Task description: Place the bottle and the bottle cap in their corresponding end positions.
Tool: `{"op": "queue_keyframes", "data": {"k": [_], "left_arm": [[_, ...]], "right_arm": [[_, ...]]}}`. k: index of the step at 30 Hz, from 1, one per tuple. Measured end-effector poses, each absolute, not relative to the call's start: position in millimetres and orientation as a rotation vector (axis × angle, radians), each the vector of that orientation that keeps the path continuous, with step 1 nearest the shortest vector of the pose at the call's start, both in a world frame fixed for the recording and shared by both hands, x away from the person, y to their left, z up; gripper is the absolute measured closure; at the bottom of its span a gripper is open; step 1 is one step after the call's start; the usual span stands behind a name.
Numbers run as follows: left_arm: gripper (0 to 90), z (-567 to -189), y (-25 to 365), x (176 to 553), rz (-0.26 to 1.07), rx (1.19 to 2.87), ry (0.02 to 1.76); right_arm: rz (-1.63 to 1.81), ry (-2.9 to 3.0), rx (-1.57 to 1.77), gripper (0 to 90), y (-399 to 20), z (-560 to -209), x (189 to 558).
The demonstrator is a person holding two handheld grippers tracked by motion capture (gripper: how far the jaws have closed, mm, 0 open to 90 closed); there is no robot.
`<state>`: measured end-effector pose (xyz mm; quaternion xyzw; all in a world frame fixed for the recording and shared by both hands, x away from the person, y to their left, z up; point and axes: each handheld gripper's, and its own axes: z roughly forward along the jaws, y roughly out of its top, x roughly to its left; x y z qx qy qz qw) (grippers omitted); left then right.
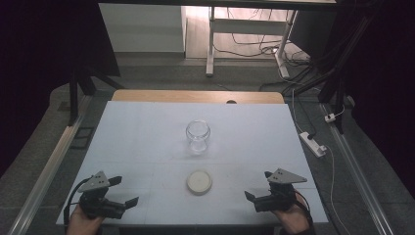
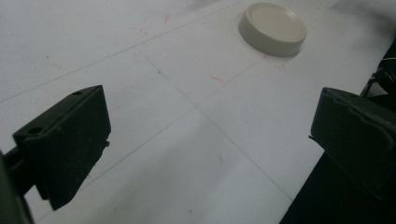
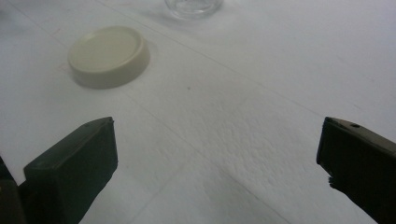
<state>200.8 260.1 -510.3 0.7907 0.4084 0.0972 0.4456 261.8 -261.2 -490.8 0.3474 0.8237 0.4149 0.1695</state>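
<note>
A clear glass jar (image 1: 197, 135) stands upright and open near the middle of the white table (image 1: 147, 147); its base shows at the top of the right gripper view (image 3: 193, 7). In front of it lies a round cream lid (image 1: 199, 181) (image 2: 272, 29) (image 3: 109, 56), flat on the table. My left gripper (image 1: 123, 191) rests low at the front left corner, open, nothing between its jaws. At the front right my right gripper (image 1: 257, 186) is open too, the lid off to its left. Both stand apart from the lid and the jar.
The table's front edge runs just under both grippers. Beyond the far wooden edge (image 1: 195, 96) are a white desk frame (image 1: 211, 44) and cables on the floor. A white power strip (image 1: 313, 143) lies on the floor right of the table.
</note>
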Motion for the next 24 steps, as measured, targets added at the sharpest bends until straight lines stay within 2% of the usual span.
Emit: {"op": "queue_keyframes", "data": {"k": [24], "left_arm": [[0.0,-520,284,173,0.311,2.001,1.145]], "right_arm": [[1.101,2.302,1.154,0.0,-298,-497,242]]}}
